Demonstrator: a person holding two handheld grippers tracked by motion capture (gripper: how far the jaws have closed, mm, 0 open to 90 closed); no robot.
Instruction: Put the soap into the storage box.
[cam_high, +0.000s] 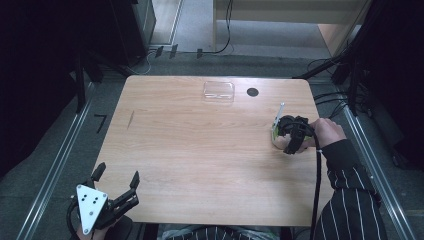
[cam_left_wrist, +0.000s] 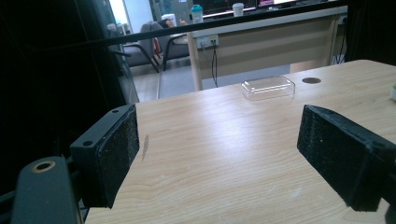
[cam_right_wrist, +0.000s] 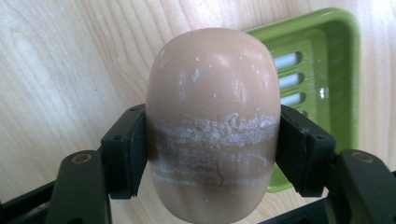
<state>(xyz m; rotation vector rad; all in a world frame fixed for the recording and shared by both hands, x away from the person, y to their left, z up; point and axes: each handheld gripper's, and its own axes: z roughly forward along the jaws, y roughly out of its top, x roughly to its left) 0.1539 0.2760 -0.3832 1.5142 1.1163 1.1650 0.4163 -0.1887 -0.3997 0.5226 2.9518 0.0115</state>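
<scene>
Right gripper view: right gripper (cam_right_wrist: 212, 154) has its fingers (cam_right_wrist: 126, 154) pressed on both flanks of a tan bar of soap (cam_right_wrist: 213, 121), gripping across the short width. The soap's long axis runs along the fingers and away from the camera, its rounded far end sticking out well past the pads. Scuffed white bands cross the bar where the pads bite. A green soap dish (cam_right_wrist: 327, 70) with drain slots lies on the surface (cam_right_wrist: 70, 70) just behind and to one side of the soap, partly hidden by it; I cannot tell whether the bar touches the dish or hangs above it. High view: the right gripper (cam_high: 285, 137) sits near the right edge of the surface, so this hand is far nearer the dish. Left gripper (cam_high: 117, 182) rests at the near left corner, well apart, fingers (cam_left_wrist: 112, 154) spread wide with nothing between them. A clear lid (cam_high: 218, 91) lies near the far edge. Judgement: the coming move turns on shifting the bar sideways over the dish, long axis lined up with the dish's length.
</scene>
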